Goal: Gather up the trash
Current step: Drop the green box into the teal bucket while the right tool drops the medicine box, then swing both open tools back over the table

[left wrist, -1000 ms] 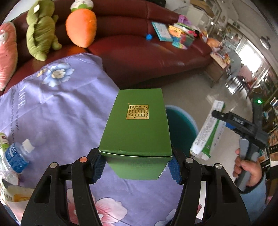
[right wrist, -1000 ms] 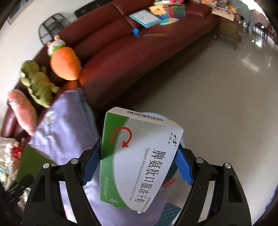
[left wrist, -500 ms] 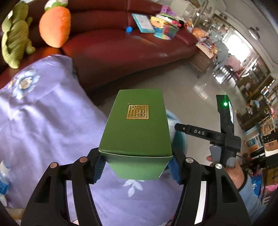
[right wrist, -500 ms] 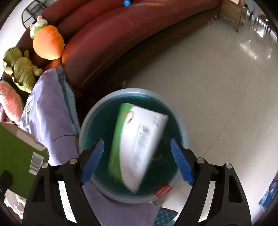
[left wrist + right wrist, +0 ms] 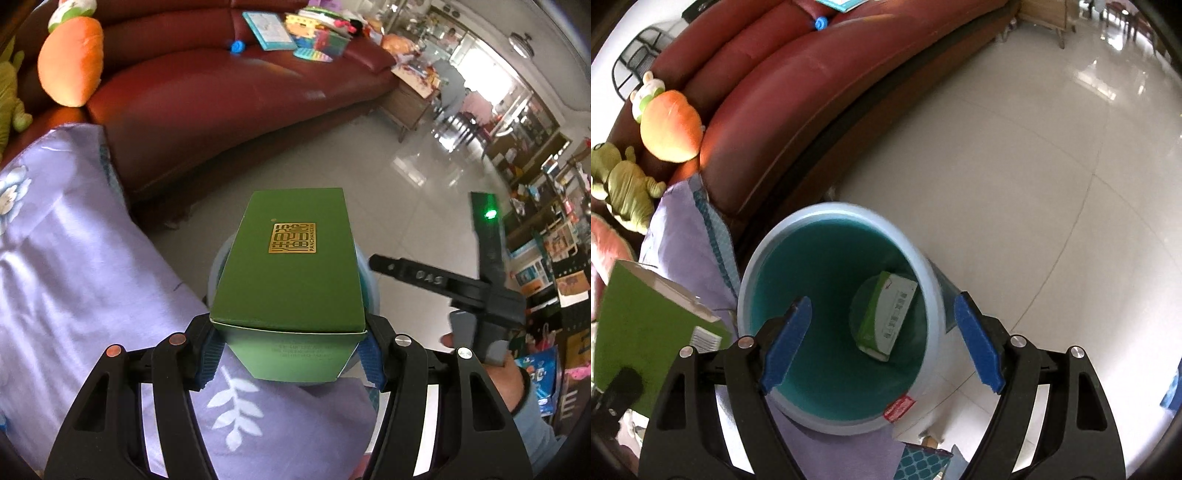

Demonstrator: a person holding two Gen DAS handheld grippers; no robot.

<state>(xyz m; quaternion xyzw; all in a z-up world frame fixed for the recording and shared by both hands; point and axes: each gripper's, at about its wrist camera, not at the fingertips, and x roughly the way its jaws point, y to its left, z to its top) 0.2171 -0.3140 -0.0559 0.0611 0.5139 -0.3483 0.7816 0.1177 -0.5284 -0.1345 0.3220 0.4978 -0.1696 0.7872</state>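
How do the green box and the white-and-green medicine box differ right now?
The green box is clamped in the left gripper above the bin; the medicine box lies loose on the bin's bottom, below the open right gripper. The green box is plain dark green with a gold seal; the medicine box is mostly white with printed text. Both are cardboard cartons.

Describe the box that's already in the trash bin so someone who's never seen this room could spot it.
Find the dark red sofa; on the floor in front of it stands a pale blue bin with a teal inside. At its bottom lies a white and green carton, flatter than the all-green box outside.
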